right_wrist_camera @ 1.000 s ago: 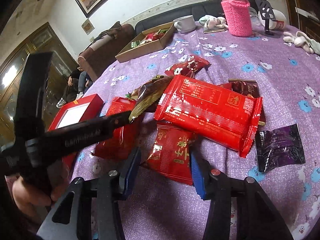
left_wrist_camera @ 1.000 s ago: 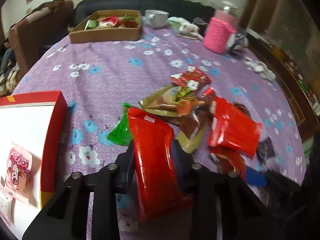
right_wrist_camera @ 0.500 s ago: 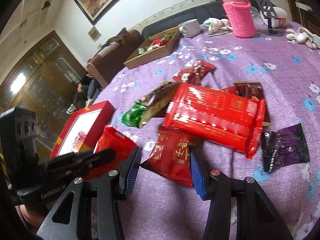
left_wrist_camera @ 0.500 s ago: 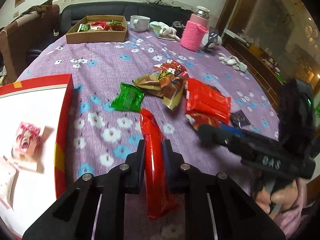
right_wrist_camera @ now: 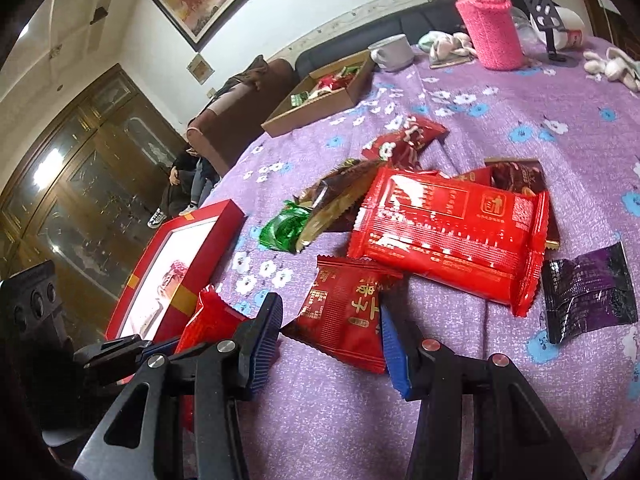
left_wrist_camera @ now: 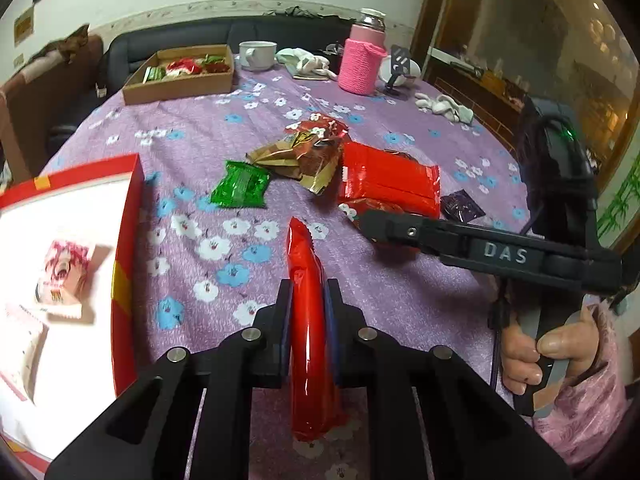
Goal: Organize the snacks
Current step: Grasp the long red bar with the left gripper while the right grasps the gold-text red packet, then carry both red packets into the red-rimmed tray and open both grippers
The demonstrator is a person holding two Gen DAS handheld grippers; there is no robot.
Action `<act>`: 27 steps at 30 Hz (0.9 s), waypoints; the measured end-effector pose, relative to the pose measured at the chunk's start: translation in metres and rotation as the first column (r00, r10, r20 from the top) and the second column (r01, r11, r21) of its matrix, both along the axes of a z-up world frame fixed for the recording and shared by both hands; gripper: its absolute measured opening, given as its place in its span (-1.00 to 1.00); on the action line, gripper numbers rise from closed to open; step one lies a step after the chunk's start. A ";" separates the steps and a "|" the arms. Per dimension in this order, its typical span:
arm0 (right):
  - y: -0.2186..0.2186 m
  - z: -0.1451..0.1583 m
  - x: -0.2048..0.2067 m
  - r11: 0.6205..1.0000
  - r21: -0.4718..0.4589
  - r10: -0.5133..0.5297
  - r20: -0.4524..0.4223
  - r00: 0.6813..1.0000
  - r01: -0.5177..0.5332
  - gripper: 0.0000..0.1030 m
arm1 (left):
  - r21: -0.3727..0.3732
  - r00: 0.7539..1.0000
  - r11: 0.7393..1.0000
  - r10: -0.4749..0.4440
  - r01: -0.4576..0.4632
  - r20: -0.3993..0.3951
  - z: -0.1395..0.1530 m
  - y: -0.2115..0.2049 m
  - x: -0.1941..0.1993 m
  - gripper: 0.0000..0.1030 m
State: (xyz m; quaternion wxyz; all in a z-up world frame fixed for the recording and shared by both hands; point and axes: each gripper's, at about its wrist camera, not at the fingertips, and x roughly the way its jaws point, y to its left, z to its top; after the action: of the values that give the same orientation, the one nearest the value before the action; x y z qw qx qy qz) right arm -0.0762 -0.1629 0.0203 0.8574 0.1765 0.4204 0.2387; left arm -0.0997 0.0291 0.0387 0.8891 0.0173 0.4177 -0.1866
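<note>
My left gripper (left_wrist_camera: 310,292) is shut on a long red packet (left_wrist_camera: 304,256), held edge-on a little above the purple flowered cloth; it also shows as the red packet (right_wrist_camera: 212,320) at lower left in the right wrist view. A red box (left_wrist_camera: 128,240) with a white inside and pink packets (left_wrist_camera: 60,272) lies to its left. My right gripper (right_wrist_camera: 330,332) stands open over a small red packet (right_wrist_camera: 348,312) that lies flat between its fingers. Behind it is the pile: a big red packet (right_wrist_camera: 448,236), a green one (right_wrist_camera: 282,232), brown ones (right_wrist_camera: 340,192) and a purple one (right_wrist_camera: 588,296).
A cardboard box (left_wrist_camera: 180,88) of snacks sits at the table's far side, with a white mug (left_wrist_camera: 256,54), a pink-sleeved bottle (left_wrist_camera: 362,68) and white cloths (left_wrist_camera: 442,106). A person's hand (left_wrist_camera: 536,356) holds the right tool's handle. A dark sofa stands behind the table.
The left jaws closed on the long red packet, which turned from flat to edge-on and came away from the pile. The right gripper and the small red packet kept still.
</note>
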 end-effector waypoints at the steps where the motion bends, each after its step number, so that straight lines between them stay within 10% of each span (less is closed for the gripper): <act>1: -0.001 -0.001 0.001 1.000 -0.004 -0.006 -0.008 1.000 0.006 -0.06 | 0.031 1.000 0.999 -0.011 0.011 0.006 0.000 -0.006 0.000 -0.76; 8: -0.002 -0.006 0.006 1.000 -0.017 -0.020 -0.036 0.999 0.019 -0.06 | 0.139 1.000 0.990 -0.013 0.014 -0.007 -0.010 -0.022 -0.003 -0.72; 27: -0.001 -0.002 0.003 0.999 0.047 0.020 -0.017 1.000 -0.019 -0.07 | 0.064 1.000 0.998 -0.013 0.013 0.010 -0.003 -0.009 -0.009 -0.77</act>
State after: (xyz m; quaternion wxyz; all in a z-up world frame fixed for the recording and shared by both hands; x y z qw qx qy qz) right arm -0.0728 -0.1637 0.0184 0.8469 0.1946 0.4238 0.2554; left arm -0.1088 0.0205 0.0360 0.8891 0.0495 0.4185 -0.1787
